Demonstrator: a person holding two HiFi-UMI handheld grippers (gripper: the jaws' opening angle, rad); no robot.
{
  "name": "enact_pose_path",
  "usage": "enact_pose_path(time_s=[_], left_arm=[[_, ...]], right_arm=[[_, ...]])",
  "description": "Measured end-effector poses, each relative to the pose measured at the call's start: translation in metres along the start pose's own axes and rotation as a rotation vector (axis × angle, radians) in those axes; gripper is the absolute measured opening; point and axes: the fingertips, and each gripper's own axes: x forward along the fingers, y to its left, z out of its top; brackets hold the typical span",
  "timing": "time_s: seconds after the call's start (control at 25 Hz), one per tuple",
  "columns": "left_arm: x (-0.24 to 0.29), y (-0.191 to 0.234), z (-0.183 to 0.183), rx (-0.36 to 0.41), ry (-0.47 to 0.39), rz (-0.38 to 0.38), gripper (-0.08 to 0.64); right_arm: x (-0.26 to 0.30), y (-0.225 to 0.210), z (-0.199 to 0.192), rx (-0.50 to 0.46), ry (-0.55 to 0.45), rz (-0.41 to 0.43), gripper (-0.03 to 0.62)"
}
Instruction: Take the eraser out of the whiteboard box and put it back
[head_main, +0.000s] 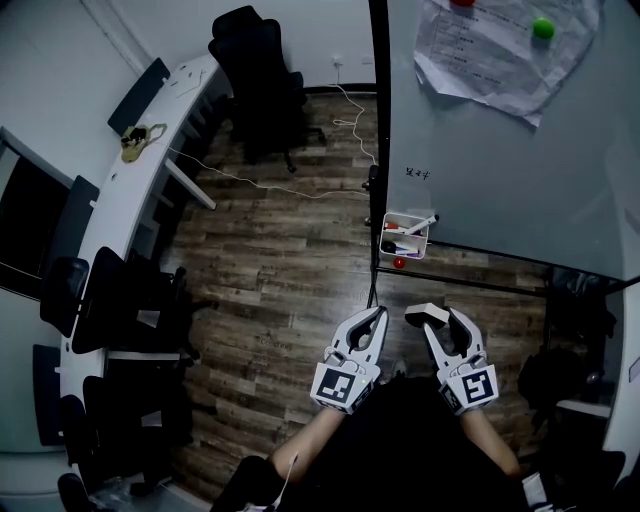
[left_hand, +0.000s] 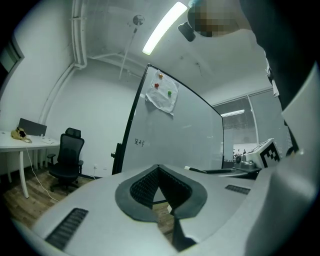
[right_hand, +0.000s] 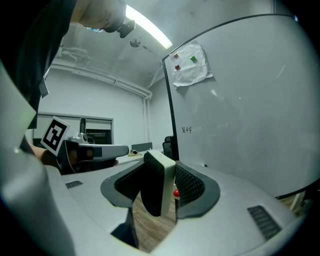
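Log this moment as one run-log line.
right tongs: shut on eraser | left tongs: shut, empty | eraser: out of box | box: on whiteboard, markers inside

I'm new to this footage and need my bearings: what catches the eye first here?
The right gripper, low in the head view, is clamped on the eraser, beside the shut, empty left gripper. Ahead, the whiteboard carries a small box of markers at its lower corner and a crumpled paper with a green magnet near the top.
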Motion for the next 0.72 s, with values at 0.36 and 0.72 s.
enact_pose_path(time_s=[0.36, 0.72], left_arm=[[0.007, 0.004, 0.004, -0.005, 0.002, -0.001, 0.006], [0.01, 0.009, 0.006, 0.003, 0.011, 0.028, 0.006]], right_arm=[[0.001, -0.008, 0.001, -0.009, 0.012, -0.024, 0.199], [0.006, -0.009, 0.002, 0.002, -0.007, -0.01, 0.199]])
